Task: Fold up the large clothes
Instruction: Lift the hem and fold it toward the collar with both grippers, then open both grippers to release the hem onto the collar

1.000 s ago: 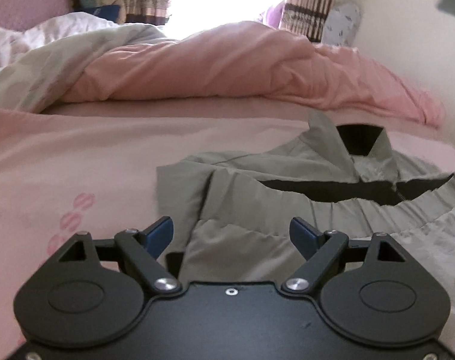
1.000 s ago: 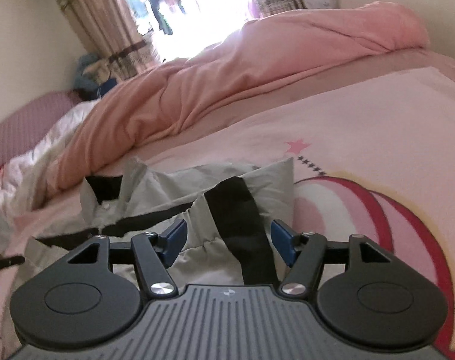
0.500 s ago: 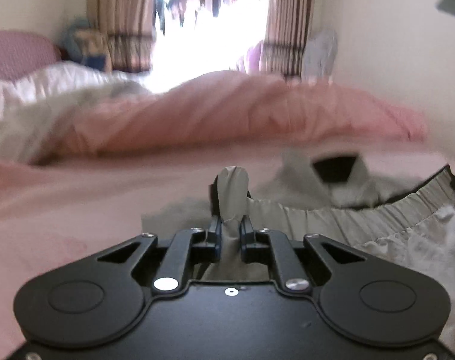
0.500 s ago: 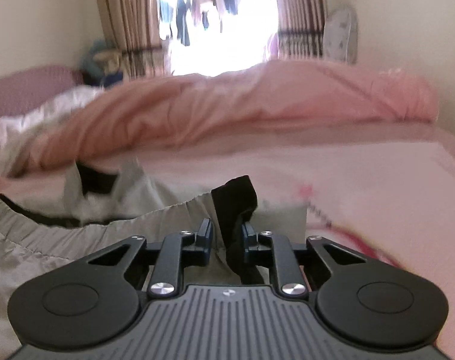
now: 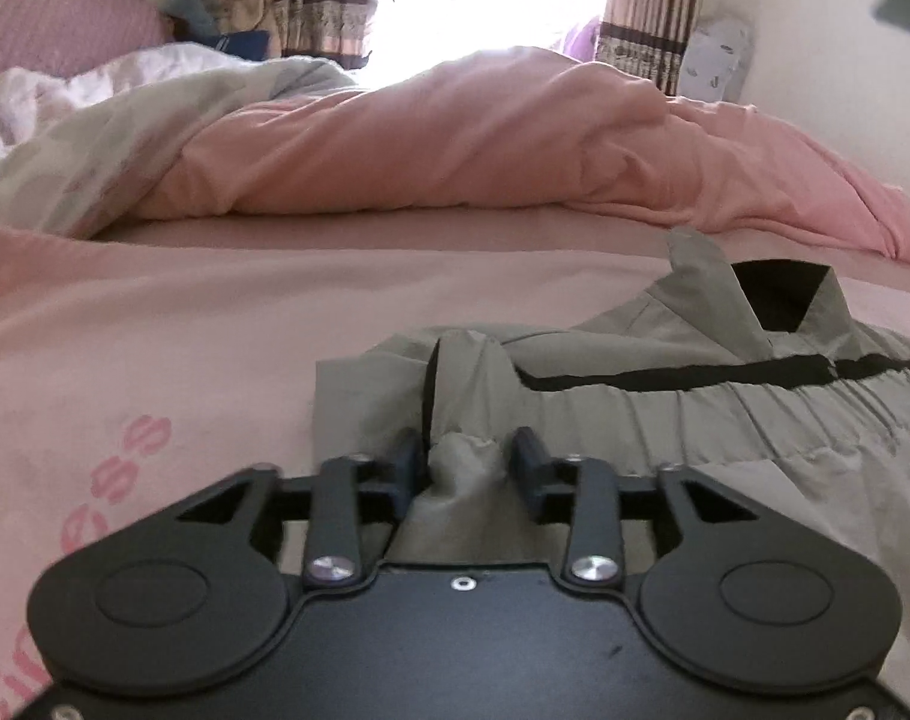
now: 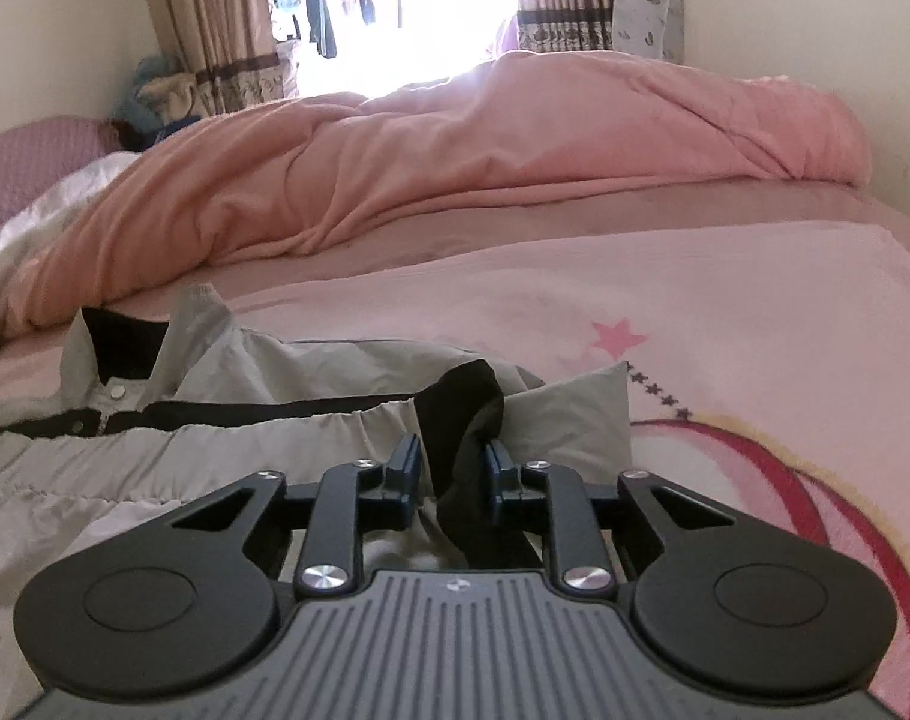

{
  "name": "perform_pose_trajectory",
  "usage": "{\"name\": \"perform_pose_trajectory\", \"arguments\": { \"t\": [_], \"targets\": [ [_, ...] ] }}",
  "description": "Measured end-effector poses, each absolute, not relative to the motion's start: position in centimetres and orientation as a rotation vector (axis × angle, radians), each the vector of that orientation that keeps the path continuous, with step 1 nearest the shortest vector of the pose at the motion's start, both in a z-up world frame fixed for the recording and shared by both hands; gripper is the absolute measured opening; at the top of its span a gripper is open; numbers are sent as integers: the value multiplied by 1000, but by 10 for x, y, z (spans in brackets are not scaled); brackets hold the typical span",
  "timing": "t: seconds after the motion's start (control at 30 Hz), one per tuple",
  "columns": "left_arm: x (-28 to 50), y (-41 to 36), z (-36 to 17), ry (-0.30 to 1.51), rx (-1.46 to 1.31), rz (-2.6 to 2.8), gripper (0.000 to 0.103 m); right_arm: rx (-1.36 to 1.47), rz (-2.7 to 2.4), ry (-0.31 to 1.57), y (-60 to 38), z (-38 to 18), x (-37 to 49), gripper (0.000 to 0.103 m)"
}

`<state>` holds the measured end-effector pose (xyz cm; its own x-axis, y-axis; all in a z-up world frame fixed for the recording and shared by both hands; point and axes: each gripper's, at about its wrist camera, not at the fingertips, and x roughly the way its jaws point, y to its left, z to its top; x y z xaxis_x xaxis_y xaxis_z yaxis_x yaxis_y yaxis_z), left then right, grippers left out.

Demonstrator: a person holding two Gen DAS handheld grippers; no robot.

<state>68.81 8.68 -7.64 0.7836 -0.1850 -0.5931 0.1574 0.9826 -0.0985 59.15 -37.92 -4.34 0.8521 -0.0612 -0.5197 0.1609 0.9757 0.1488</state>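
A grey jacket with black lining lies partly folded on the pink bed sheet, its collar standing up. It shows in the left wrist view and the right wrist view. My left gripper sits at the jacket's left edge, jaws part open, with a grey fold loose between the fingers. My right gripper sits at the jacket's right edge, jaws part open around a black strip of lining that stands between them.
A rumpled pink duvet lies across the far side of the bed. A white patterned quilt is at the far left. Walls stand close on the right. A printed pink sheet covers the bed.
Both grippers shut on the jacket's edges, lifted them, then came down towards the collar. Now both jaws have opened part way and the cloth rests on the bed.
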Motion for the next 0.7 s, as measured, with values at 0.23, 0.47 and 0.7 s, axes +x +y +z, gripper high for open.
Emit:
{"name": "perform_pose_trajectory", "arguments": {
  "t": [0.23, 0.47, 0.7],
  "targets": [
    [634, 78, -23, 610, -13, -171, 67, 145, -99, 379, -340, 2, 518, 49],
    [547, 7, -17, 621, -13, -369, 71, 114, 126, 421, -245, -12, 466, 33],
    [548, -9, -73, 738, 14, -288, 72, 17, -29, 551, -239, -69, 471, 24]
  ]
}}
